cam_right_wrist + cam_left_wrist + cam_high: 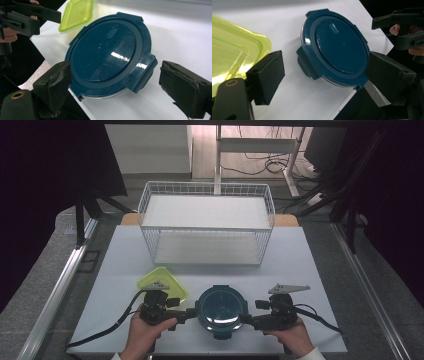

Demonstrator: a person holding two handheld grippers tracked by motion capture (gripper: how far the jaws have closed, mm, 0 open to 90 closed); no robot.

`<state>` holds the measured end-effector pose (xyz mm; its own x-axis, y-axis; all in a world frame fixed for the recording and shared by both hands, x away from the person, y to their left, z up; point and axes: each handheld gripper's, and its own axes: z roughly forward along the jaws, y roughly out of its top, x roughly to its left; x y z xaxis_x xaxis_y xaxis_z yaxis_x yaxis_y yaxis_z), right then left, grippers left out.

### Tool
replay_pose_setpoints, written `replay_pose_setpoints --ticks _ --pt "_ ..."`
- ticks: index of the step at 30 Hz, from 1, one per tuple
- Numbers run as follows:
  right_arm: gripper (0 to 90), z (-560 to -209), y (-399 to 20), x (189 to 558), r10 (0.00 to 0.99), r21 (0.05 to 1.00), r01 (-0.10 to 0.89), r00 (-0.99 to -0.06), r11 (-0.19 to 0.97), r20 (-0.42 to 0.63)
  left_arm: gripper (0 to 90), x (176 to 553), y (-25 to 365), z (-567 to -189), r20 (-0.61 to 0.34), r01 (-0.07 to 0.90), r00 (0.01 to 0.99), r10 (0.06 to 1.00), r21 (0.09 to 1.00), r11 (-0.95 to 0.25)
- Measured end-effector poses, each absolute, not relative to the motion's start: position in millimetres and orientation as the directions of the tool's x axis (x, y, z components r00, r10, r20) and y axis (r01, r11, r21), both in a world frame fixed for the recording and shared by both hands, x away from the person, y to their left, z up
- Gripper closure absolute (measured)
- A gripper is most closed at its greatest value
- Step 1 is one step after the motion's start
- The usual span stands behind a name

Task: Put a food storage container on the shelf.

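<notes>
White tabletop (300, 270) bears the round blue container (220, 311) at its near edge; I keep left gripper (189, 312) and right gripper (246, 319) wide, centring each on a side latch.

Work area: white table (310, 270), grey floor (45, 270).
Dark curtains (50, 165) at both sides; cables (272, 165) on pale flooring behind.

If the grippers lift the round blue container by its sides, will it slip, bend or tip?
The round container looks rigid, so it probably will not bend. Its blue lid is glossy with reflections, so smooth edges may slip; the side latch likely gives better hold. It sits low and wide on the table, so tipping seems unlikely.
</notes>
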<state>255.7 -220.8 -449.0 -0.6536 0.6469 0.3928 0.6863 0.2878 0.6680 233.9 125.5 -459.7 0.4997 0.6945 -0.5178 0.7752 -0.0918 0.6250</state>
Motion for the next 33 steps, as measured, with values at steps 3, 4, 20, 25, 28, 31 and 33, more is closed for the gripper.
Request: replay_pose_setpoints --ticks 3,4,20,25,28,31,33 --pt "9.6 -454.0 -220.6 259.4 0.655 0.653 0.706 -0.634 0.274 0.411 14.9 237.7 120.9 -464.7 -0.542 0.79 0.492 0.681 0.606 -0.088" --pt "9.4 -455.6 -221.0 260.7 0.658 0.649 0.711 -0.629 0.272 0.414 14.8 239.3 119.4 -467.1 -0.55 0.798 0.485 0.679 0.597 -0.087" --pt "8.3 -471.3 -223.7 274.8 0.679 0.602 0.766 -0.567 0.226 0.466 13.8 254.2 106.1 -488.6 -0.6 0.847 0.439 0.669 0.525 -0.085" --pt "8.3 -475.6 -220.1 276.5 0.677 0.588 0.775 -0.563 0.233 0.474 14.3 255.4 104.3 -492.1 -0.608 0.852 0.438 0.662 0.516 -0.089" --pt "8.3 -477.6 -218.9 277.2 0.677 0.584 0.775 -0.565 0.24 0.471 15.2 255.8 103.6 -493.8 -0.609 0.852 0.44 0.66 0.515 -0.093" --pt "8.3 -478.8 -218.0 277.3 0.676 0.582 0.777 -0.564 0.241 0.474 16.2 256.1 102.7 -495.2 -0.612 0.854 0.441 0.656 0.512 -0.097" --pt "8.3 -479.8 -217.4 277.6 0.677 0.579 0.778 -0.564 0.242 0.474 16.7 256.5 102.0 -496.7 -0.621 0.858 0.44 0.648 0.505 -0.098"
